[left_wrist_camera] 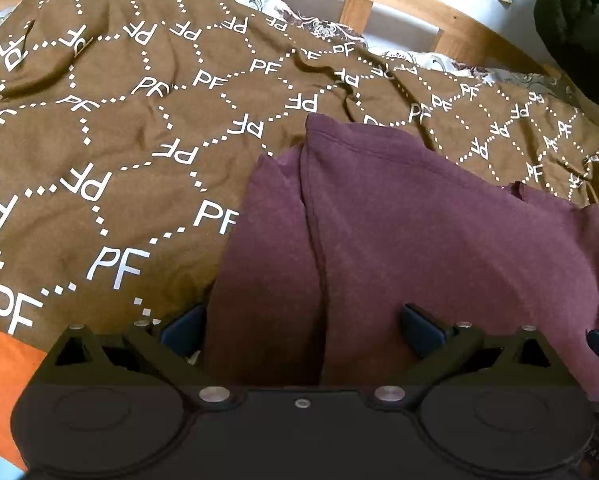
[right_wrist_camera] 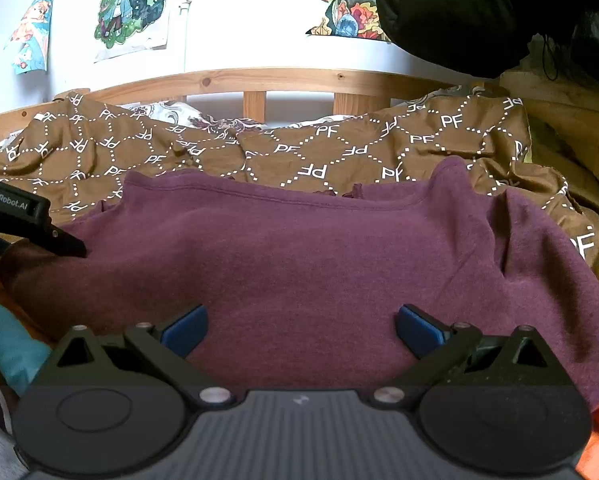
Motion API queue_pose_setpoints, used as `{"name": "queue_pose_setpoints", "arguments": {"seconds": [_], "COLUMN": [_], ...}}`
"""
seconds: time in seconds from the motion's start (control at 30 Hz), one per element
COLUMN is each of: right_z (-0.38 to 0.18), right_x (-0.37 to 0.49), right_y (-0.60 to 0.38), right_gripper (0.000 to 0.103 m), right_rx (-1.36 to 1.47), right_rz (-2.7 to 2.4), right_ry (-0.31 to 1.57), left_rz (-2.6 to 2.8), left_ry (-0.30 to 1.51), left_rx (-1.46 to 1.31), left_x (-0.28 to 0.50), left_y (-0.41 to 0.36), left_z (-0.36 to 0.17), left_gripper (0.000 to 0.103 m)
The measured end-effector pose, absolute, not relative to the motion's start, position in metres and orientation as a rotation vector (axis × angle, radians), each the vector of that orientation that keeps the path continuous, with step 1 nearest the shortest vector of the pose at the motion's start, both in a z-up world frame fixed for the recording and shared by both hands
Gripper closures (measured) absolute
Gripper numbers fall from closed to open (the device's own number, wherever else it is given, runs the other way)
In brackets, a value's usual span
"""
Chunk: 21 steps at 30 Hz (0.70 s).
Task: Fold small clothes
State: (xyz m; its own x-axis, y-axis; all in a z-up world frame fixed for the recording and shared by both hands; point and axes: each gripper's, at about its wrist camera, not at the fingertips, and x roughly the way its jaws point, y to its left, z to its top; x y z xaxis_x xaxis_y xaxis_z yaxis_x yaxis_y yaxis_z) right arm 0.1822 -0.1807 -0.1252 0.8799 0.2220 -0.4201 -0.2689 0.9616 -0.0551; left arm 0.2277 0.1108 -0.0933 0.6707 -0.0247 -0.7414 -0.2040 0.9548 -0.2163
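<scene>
A maroon garment (left_wrist_camera: 419,232) lies on a brown cloth printed with white "PF" letters (left_wrist_camera: 99,128). In the left wrist view its left part is folded over in a long crease, and the fabric runs between the blue pads (left_wrist_camera: 183,330) of my left gripper (left_wrist_camera: 302,330), which is open low over it. From the right wrist view the maroon garment (right_wrist_camera: 299,256) is spread wide with its hemmed edge at the far side. My right gripper (right_wrist_camera: 302,330) is open just above its near edge. The left gripper's black finger (right_wrist_camera: 39,228) touches the garment's left end.
A wooden bed rail (right_wrist_camera: 259,78) runs behind the brown cloth, with posters (right_wrist_camera: 131,4) on the white wall above. A black bulky object (right_wrist_camera: 479,12) hangs at the upper right. Orange fabric (left_wrist_camera: 7,380) and teal fabric (right_wrist_camera: 7,340) lie by the near edge.
</scene>
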Motion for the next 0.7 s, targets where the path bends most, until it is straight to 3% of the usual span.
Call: {"name": "queue_pose_setpoints", "arguments": {"seconds": [0.47, 0.7], "right_z": [-0.125, -0.125], "right_x": [0.182, 0.182], "right_y": [-0.181, -0.18], "right_gripper": [0.001, 0.001], "right_rx": [-0.112, -0.11], "right_rz": [0.258, 0.258], "right_ry": [0.424, 0.425], "left_rz": [0.101, 0.125], "left_ry": [0.848, 0.869], "left_rx": [-0.314, -0.378], "left_x": [0.224, 0.221], "left_y": [0.115, 0.122], "left_z": [-0.092, -0.084], "left_gripper": [0.001, 0.016]}}
